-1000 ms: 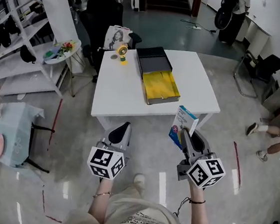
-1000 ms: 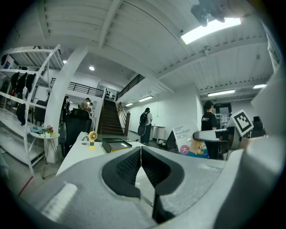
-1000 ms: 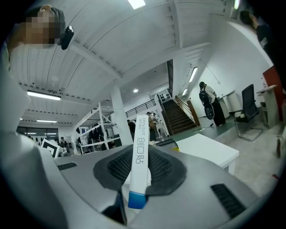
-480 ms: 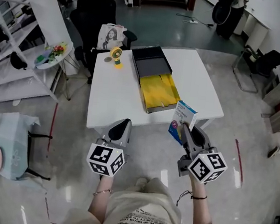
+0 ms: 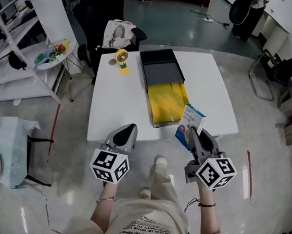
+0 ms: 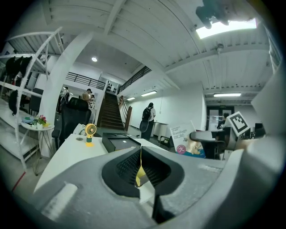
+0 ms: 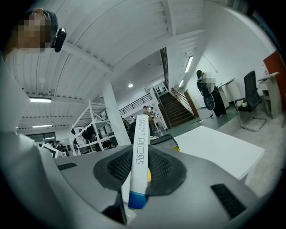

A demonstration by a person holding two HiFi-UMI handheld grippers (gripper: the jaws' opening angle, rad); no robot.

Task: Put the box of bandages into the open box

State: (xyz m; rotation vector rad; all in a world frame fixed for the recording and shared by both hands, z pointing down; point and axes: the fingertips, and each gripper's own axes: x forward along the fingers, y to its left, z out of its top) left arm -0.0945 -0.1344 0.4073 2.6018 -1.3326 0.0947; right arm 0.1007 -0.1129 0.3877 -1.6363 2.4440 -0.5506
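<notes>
Bandage box (image 5: 189,125), white-and-blue cardboard, clenched edge-on in right tongs (image 5: 195,138), long axis upright, blue end down; left tongs (image 5: 125,135) closed, empty.

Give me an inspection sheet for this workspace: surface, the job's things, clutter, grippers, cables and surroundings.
Surface: white table, mostly bare.
Job's things: box of bandages held upright over the table's near right edge, not yet in the open box, which is yellow inside with a black tray at its far end.
Clutter: small yellow fan near the table's far left corner.
Grippers: left gripper jaws together, nothing between them; right gripper closed on the box of bandages.
Cables: one cable on the floor beyond the table.
Surroundings: white shelving at left, black chair behind the table, a folding chair at right.
</notes>
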